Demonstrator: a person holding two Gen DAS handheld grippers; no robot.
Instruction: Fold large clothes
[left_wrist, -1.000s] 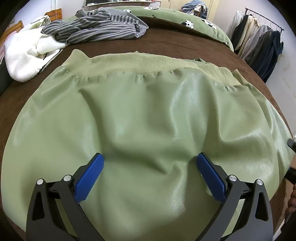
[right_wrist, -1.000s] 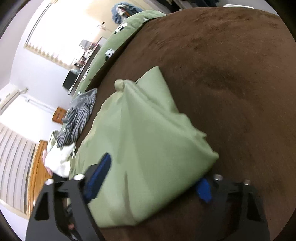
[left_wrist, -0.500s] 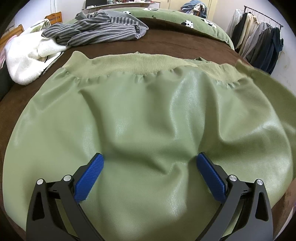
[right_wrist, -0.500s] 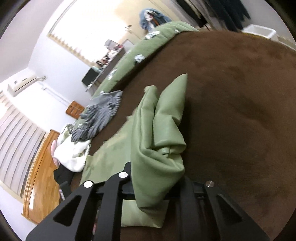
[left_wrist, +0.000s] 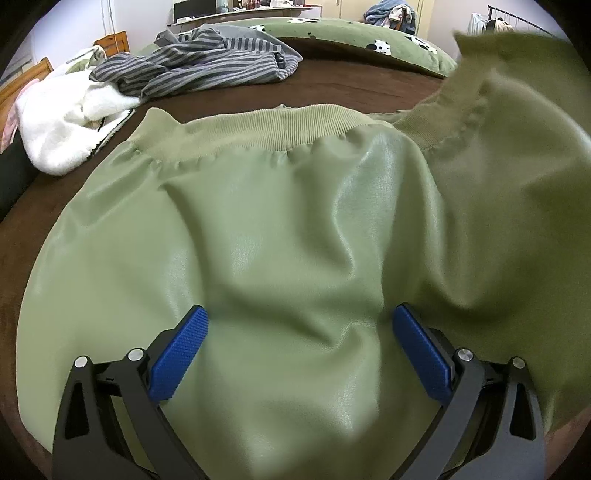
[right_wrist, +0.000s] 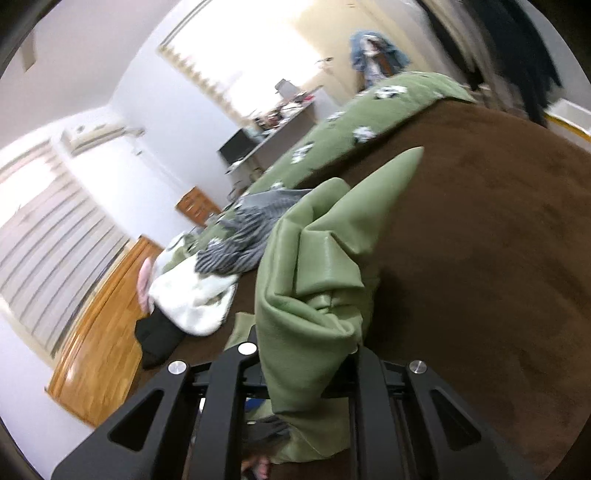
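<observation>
While we hold the green jacket (left_wrist: 280, 236) flat on the brown bed cover (left_wrist: 354, 83), our left gripper (left_wrist: 295, 350) rests on its near middle with jaws spread wide, gripping nothing. At far left a white fleece (left_wrist: 62, 125) and a striped garment (left_wrist: 207, 62) lie beside the jacket's ribbed hem (left_wrist: 258, 127). To the right, our right gripper (right_wrist: 303, 373) has its jaws pressed together, pinching a bunched fold of the jacket's right side and holding it raised off the cover.

We judge the slick, leather-like cloth could slide out of that pinch if we pull too sharply, and the lifted flap could drag the whole jacket sideways, since the left gripper merely presses down. A crooked fold is likely if the flap lands past the middle.

Room is tight at far left near the fleece pile; the right and far side show bare brown cover (right_wrist: 480, 240), open for swinging the flap.
</observation>
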